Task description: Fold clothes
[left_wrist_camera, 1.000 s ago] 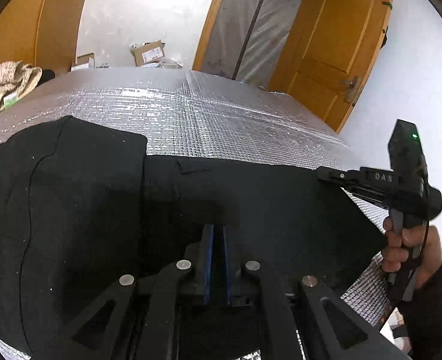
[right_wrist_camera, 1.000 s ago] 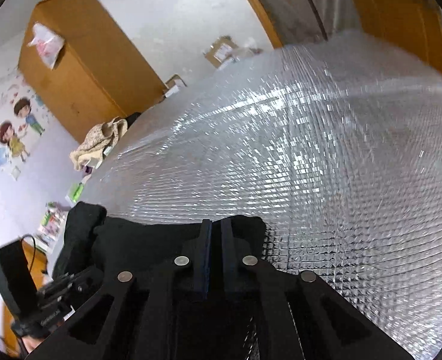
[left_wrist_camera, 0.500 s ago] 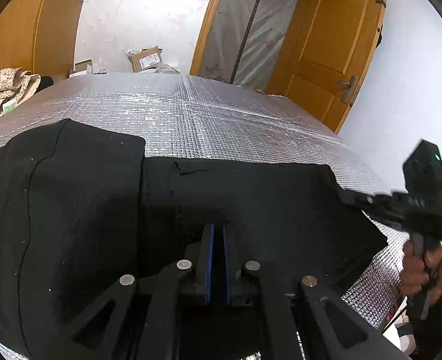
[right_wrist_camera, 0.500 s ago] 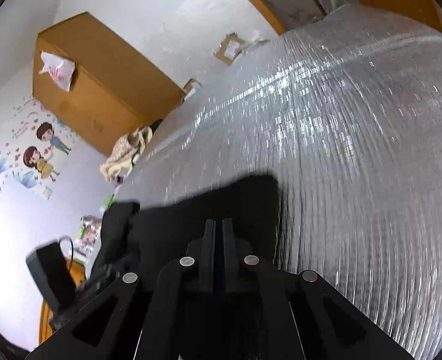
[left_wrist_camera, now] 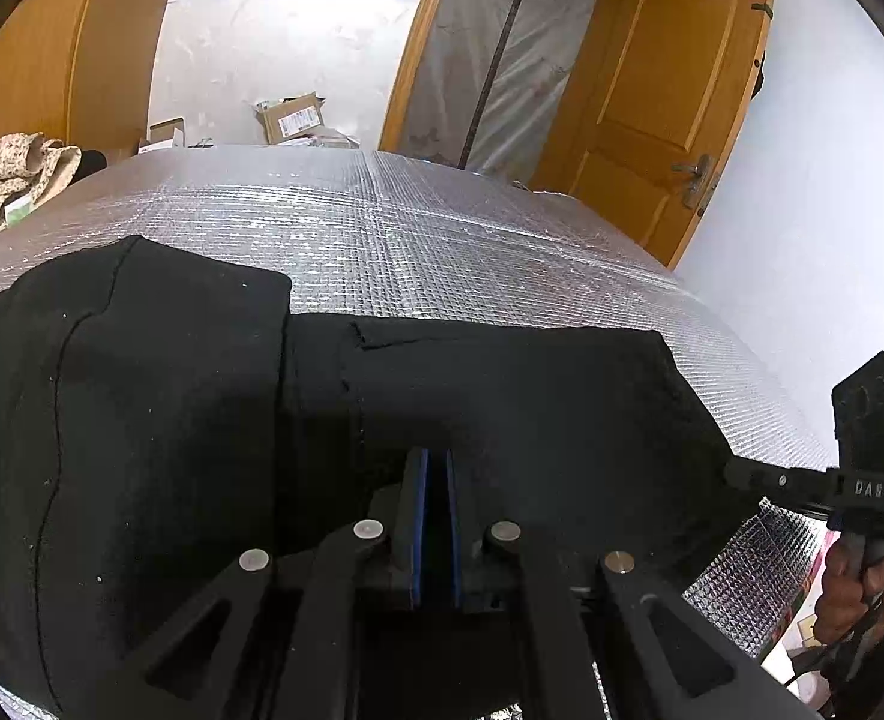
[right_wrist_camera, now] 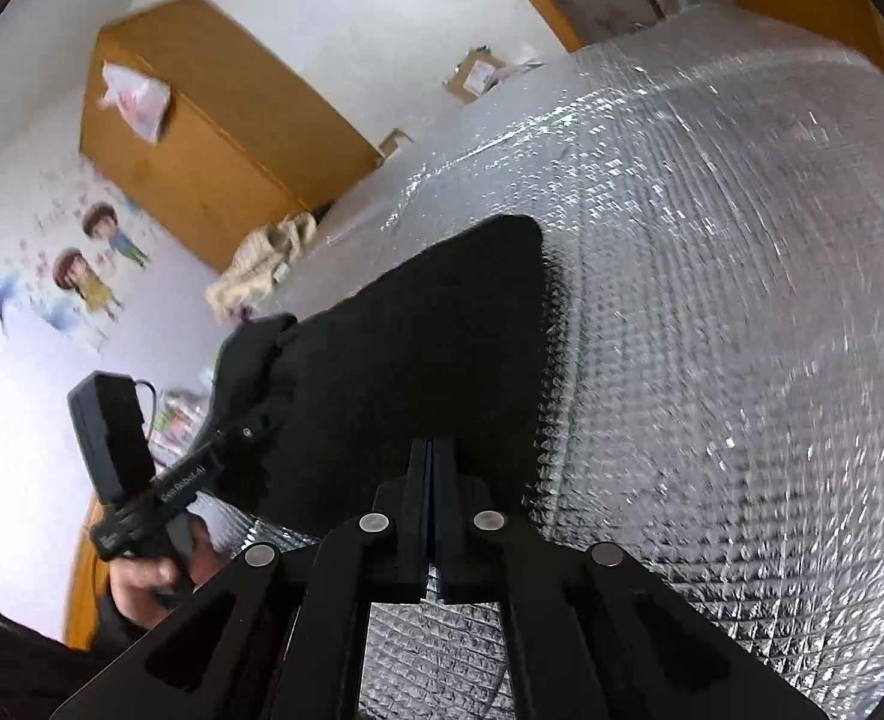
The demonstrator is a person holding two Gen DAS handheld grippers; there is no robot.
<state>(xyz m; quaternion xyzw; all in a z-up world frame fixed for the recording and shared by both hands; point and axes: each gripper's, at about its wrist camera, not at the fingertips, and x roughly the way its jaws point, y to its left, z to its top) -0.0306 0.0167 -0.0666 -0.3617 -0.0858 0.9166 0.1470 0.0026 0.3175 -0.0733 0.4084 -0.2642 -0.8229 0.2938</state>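
Black garment [left_wrist_camera: 502, 396] is lying on the silver quilted mat [left_wrist_camera: 417, 228], along its near edge, with one part folded over at the left. Left gripper [left_wrist_camera: 434, 462] is pinching the near edge of the garment, blue pads together on the cloth. Right gripper [right_wrist_camera: 432, 450] is gripping the garment's near right corner, fingers closed on it.

Left gripper [left_wrist_camera: 434, 462] is held low, jaws pressed together on black cloth [left_wrist_camera: 502, 396]. Right gripper [right_wrist_camera: 432, 450] is likewise clamped on the cloth's edge. Each handle is gripped by a hand [left_wrist_camera: 856, 588].
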